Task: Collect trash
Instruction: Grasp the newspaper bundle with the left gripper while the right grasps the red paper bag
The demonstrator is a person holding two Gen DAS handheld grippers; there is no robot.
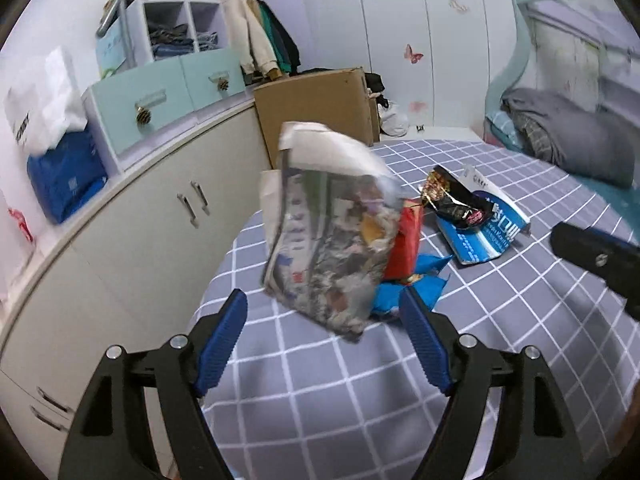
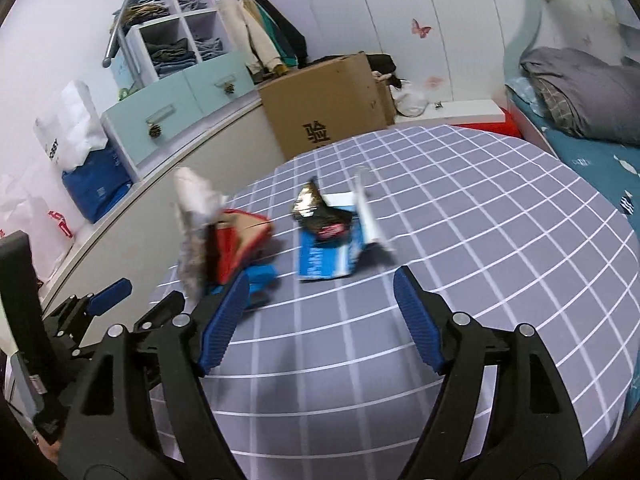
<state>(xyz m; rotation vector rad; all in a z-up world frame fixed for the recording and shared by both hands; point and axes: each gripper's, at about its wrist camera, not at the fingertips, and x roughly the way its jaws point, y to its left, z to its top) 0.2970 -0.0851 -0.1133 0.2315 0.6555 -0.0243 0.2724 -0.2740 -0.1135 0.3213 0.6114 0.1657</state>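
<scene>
Trash sits in a loose cluster on a grey checked tablecloth [image 2: 480, 280], toward the cloth's 10 o'clock edge in the right wrist view. Nearest the left gripper [image 1: 324, 320] stands a printed bag [image 1: 328, 240], upright and blurred; its pattern and lettering cannot be read. Touching it at 3 o'clock is a red carton [image 1: 406, 244], with blue wrapper scraps [image 1: 424, 276] lying under both. Well apart, at 2 o'clock from the bag, a blue-and-white packet [image 1: 484, 236] lies flat; white characters run across it but are too small and skewed to read. A crumpled black foil wrapper [image 1: 452, 200] rests on top of it, its red label illegible.

The left gripper's jaws stand wide apart, holding nothing, with the bag's lower end just ahead of them. The right gripper [image 2: 320, 312] is likewise spread wide and empty, above bare cloth, with the packet just beyond its tips.

Behind the table, a cardboard box [image 2: 328, 104] bears a bold black character, partly cut off by the cloth's edge. At 9 o'clock a white bag [image 2: 68, 128] shows dark letters, hard to make out.
</scene>
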